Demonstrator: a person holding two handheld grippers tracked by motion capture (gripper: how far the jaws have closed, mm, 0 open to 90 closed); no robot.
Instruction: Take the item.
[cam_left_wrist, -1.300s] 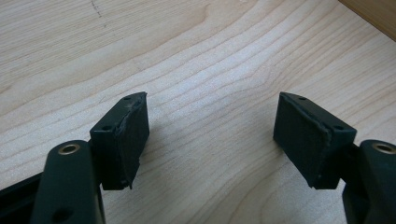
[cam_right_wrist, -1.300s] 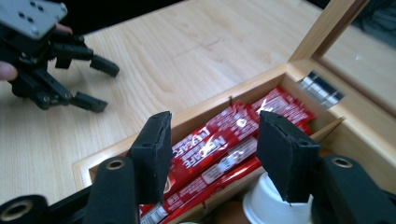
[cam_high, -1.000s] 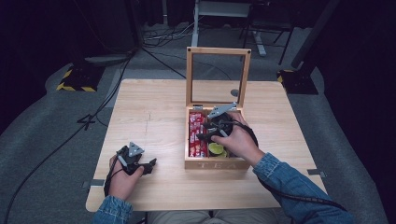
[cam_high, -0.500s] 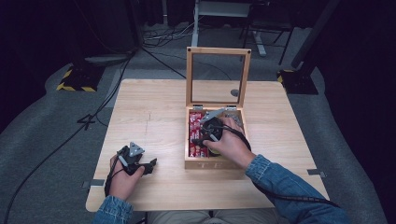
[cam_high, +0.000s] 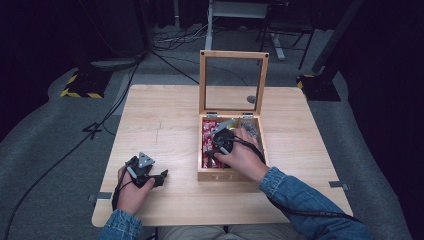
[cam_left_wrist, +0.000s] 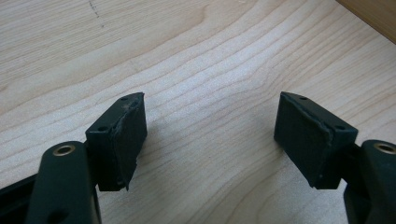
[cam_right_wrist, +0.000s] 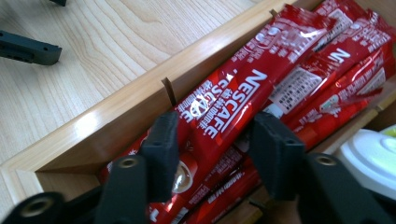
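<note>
Right gripper view, wooden box (cam_right_wrist: 100, 123), red coffee sachets (cam_right_wrist: 233, 100) inside

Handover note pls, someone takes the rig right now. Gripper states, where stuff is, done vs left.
Right gripper: down in the left compartment of the wooden box, jaws have just been closing on the top red Nescafe stick, one on each side of it. It looks gripped, not lifted.
Left gripper: jaws open with nothing between them, resting low over the table left of the box.
Box: lid standing open, more red sticks stacked in the left compartment, white-lidded item in the next one.
Done: stick reached and pinched.
Left, likely: lift it out and set it down.
</note>
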